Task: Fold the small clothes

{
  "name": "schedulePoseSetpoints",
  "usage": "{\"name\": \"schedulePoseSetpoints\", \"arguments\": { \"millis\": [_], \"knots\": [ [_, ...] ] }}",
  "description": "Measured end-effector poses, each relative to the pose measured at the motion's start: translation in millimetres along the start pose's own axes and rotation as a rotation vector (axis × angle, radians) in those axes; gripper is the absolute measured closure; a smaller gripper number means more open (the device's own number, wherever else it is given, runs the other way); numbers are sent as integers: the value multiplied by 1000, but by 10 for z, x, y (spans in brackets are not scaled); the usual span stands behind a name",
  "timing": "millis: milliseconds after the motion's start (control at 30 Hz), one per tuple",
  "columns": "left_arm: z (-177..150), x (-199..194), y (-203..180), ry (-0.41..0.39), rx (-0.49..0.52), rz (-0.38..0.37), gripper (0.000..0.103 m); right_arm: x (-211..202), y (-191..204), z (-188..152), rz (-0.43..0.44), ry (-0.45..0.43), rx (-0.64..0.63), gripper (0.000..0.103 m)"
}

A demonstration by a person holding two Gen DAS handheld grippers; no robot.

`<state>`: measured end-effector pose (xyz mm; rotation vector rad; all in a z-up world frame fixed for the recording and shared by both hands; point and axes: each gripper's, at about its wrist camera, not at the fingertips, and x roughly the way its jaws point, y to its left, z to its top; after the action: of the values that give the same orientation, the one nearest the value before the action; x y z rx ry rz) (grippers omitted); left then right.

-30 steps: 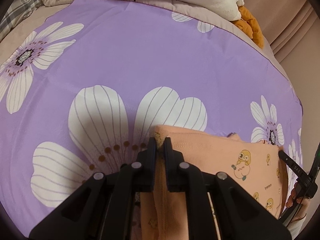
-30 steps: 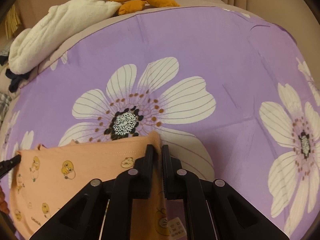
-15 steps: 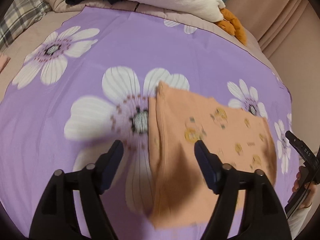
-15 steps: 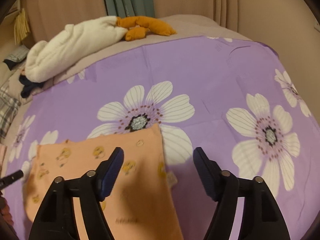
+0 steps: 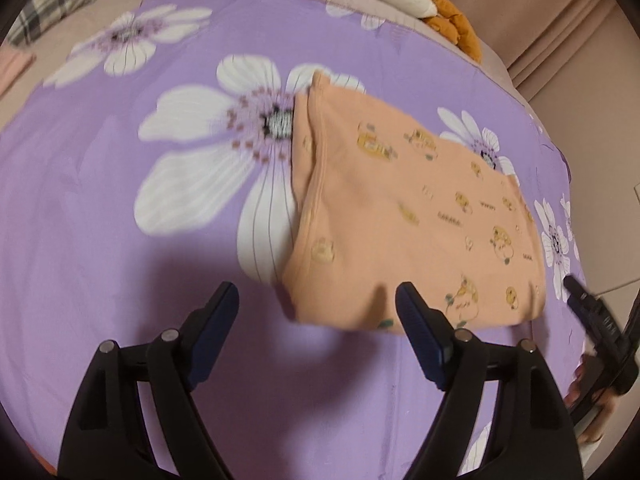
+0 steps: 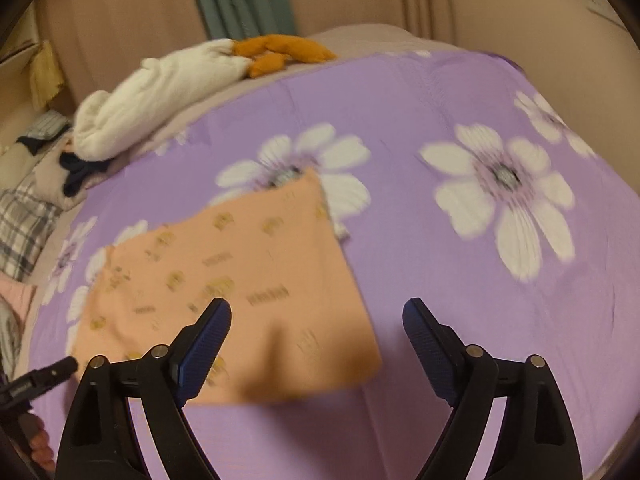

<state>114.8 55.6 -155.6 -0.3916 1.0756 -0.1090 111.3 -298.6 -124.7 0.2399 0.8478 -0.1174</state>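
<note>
A folded peach garment (image 5: 404, 216) printed with small cartoon figures lies flat on a purple bedsheet (image 5: 120, 248) patterned with large white flowers, filling the centre right of the left wrist view and the lower left centre of the right wrist view (image 6: 224, 280). Its left edge in the left view covers part of one flower's dark centre.

The left claw (image 5: 316, 312) hangs at the bottom of its frame with jaws wide and opening; they grip nothing, and the garment's near edge shows in the gap between the tips. The right claw (image 6: 316, 320) is likewise spread wide and opening, empty, with the garment's near right corner showing between its fingers. In the left view the right claw appears as a black tip at the right edge (image 5: 596, 320), with part of a hand (image 5: 592, 400) below it.

Along the top of both frames, at the far end of the bed, lie a white plush bundle (image 6: 152, 96) and an orange fabric item (image 6: 280, 52) beside it. Plaid cloth (image 6: 24, 220) sits at the left edge of the right view, and a green curtain (image 6: 240, 0) hangs against the wall beyond.
</note>
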Motion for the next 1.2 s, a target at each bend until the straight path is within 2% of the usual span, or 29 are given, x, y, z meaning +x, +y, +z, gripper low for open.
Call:
{"name": "schedulePoseSetpoints", "arguments": {
  "millis": [233, 300, 367, 400, 467, 500, 567, 600, 667, 700, 933, 1200],
  "knots": [
    [-74, 126, -41, -13, 6, -18, 30, 204, -84, -308, 34, 85, 38, 16],
    [-61, 162, -54, -8, -3, -50, 38, 248, -109, -354, 62, 92, 72, 16],
    [-37, 212, -79, 3, -16, -82, 52, 289, -129, -372, 117, 91, 110, 19],
    [-31, 228, -92, 7, -21, -90, 56, 308, -117, -364, 134, 85, 117, 20],
    [-11, 268, -113, 14, -36, -105, 72, 340, -95, -342, 153, 77, 122, 28],
    [-4, 285, -116, 20, -43, -112, 77, 362, -90, -329, 169, 76, 131, 31],
    [4, 311, -109, 28, -52, -110, 87, 412, -69, -295, 200, 75, 149, 44],
    [6, 308, -108, 27, -58, -107, 88, 431, -55, -284, 202, 75, 150, 50],
    [6, 281, -108, 26, -64, -100, 91, 473, -28, -260, 193, 78, 144, 85],
    [1, 263, -109, 25, -62, -96, 92, 478, -21, -254, 211, 82, 145, 87],
    [-77, 10, -149, -12, -16, -71, 93, 106, -53, -225, 285, -14, 161, 90],
    [-387, -273, -262, 14, 32, -90, 93, -451, -43, -163, 306, -99, 107, 91]
  ]
}}
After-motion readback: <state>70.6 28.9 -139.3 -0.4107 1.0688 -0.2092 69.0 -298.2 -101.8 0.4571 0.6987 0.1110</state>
